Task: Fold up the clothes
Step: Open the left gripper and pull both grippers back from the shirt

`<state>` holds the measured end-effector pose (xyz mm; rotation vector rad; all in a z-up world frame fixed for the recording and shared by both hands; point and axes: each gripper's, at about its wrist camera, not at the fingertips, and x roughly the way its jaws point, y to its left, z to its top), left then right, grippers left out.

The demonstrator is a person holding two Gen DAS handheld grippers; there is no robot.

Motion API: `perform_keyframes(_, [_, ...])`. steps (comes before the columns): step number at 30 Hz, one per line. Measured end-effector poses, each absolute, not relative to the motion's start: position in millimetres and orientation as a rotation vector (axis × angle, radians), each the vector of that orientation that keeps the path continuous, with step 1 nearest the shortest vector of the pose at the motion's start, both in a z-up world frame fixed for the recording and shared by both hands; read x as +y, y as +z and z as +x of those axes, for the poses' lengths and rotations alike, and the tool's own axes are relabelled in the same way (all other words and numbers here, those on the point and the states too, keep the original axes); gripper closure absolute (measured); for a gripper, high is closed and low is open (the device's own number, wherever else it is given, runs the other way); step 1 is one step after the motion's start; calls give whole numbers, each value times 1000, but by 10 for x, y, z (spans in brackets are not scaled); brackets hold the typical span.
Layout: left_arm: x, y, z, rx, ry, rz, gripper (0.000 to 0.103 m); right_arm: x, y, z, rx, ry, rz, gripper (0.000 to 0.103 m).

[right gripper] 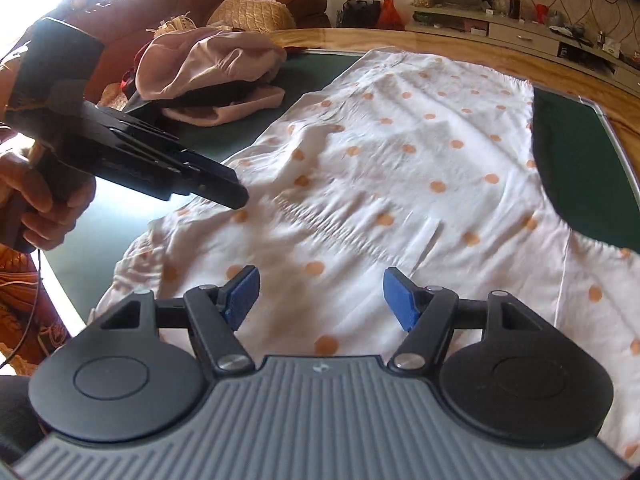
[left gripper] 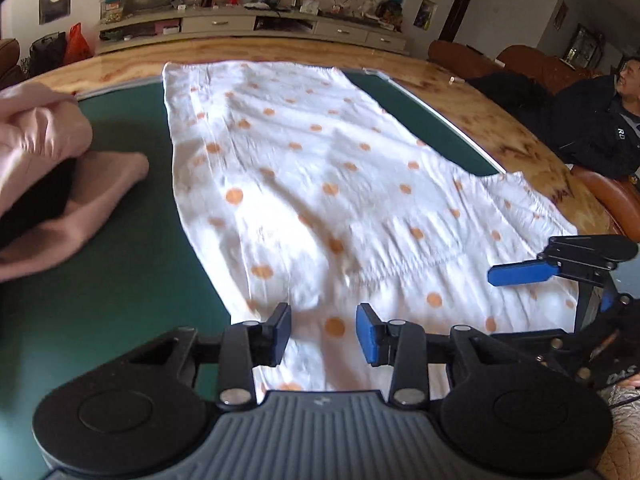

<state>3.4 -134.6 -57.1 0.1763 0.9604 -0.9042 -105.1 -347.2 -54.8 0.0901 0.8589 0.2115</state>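
I am reading white letters "RD" on the dark jacket (left gripper: 596,128) of a person seated beyond the table. I am also seeing white letters, seemingly "DAS", on the right gripper (left gripper: 520,272) body at the frame edge. Nothing else is reading clearly.

Soft, creased white dotted cloth (left gripper: 320,168) lies on matt green felt (left gripper: 120,280) ringed by glossy wood (left gripper: 460,96).

Your way across the spotted garment (left gripper: 320,168) lies free; the pink clothes pile (left gripper: 48,168) blocks the far-left green mat (left gripper: 120,280).
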Motion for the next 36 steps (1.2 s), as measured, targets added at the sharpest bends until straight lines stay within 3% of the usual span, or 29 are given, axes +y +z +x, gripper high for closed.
perform_keyframes(9, [-891,-459,-340,945,-836,164,63,-3345,-515,-1637,846,137,189,26])
perform_keyframes(12, [-909,-379,-529,926,-889,128,56,-3124,-455,-1701,821,150,144,26])
perform_keyframes(22, [-729,-486,-721,1000,-866,49,53,-2837,-560,-1828,868,185,85,26])
perform_keyframes(26, [-558,-269,-755,910,-776,15,51,-3326,-387,-2026,798,73,206,26])
perform_keyframes(32, [-628,-12,-869,861,-808,-83,48,-4900,-373,-2479,665,-344,672,26])
perform_keyframes(36, [-1130,-67,-1169,858,-932,107,45,-5707,-579,-2727,614,-525,891,26])
